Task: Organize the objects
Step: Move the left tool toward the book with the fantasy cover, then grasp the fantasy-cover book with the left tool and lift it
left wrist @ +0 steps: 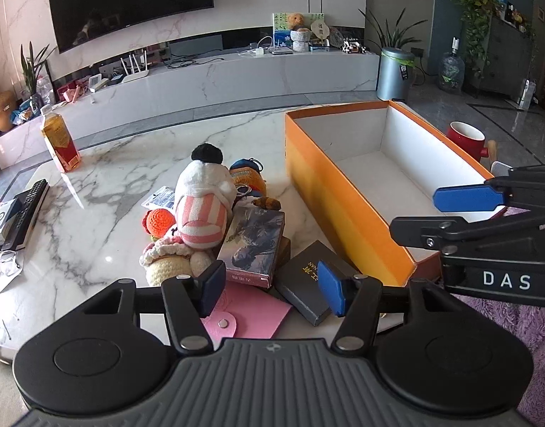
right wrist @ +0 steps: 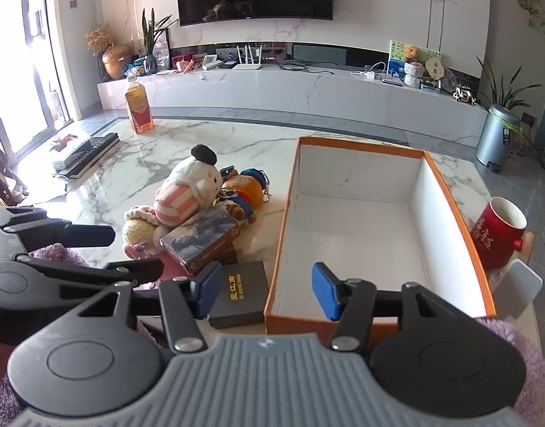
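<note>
A pile lies on the marble table left of an empty orange box (left wrist: 347,210) (right wrist: 460,220): a white plush with pink stripes and a black pompom (left wrist: 201,199) (right wrist: 187,188), an orange plush (left wrist: 245,178) (right wrist: 244,192), crocheted toys (left wrist: 165,256) (right wrist: 140,227), a picture box (left wrist: 252,245) (right wrist: 201,238), a black box with gold letters (left wrist: 308,277) (right wrist: 240,291) and a pink pouch (left wrist: 247,313). My left gripper (left wrist: 272,284) is open and empty above the near edge of the pile. My right gripper (right wrist: 265,291) is open and empty over the box's near corner.
A drink bottle (left wrist: 59,138) (right wrist: 139,106) stands at the far left. A remote and devices (left wrist: 23,213) (right wrist: 87,153) lie on the left edge. A red mug (left wrist: 466,138) (right wrist: 500,231) stands right of the box. A TV console and a bin (left wrist: 393,71) lie beyond.
</note>
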`<state>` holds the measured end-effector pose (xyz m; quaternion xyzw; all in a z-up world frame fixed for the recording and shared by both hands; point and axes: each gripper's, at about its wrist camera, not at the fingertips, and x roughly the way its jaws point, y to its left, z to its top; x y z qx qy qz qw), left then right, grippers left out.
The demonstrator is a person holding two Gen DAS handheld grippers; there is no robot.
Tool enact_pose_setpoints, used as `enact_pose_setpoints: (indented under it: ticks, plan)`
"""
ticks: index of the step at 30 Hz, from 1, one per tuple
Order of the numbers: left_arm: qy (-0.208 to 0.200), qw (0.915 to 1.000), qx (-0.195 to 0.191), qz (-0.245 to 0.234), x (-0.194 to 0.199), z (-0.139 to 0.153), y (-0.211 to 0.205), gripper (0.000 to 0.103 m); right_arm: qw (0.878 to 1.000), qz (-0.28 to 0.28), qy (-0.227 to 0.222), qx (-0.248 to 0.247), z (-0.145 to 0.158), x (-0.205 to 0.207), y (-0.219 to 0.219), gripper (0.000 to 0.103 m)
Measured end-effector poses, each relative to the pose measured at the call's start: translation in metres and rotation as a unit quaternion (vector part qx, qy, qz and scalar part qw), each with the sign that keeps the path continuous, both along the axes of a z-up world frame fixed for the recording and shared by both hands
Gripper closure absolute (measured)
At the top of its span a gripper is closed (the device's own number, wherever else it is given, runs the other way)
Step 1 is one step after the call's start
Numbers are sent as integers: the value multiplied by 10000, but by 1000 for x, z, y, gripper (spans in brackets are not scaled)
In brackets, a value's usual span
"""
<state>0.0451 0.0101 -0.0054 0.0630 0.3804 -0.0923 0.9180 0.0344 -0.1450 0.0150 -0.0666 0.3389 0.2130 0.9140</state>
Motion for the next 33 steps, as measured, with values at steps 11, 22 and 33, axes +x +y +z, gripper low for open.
enact_pose_setpoints:
  ticks: [11, 22, 33]
  plan:
    - [529, 9974, -19, -486, 63, -26, 20, 24, 9968, 643, 464, -47, -17, 63, 39, 68]
    - [1040, 9907, 65, -872, 101, -50, 12, 23, 9951, 663, 713, -141, -33, 96, 59, 68]
    - [1410, 9874, 191, -689, 116, -70, 12, 36, 9948, 567, 849, -54, -42, 104, 57, 68]
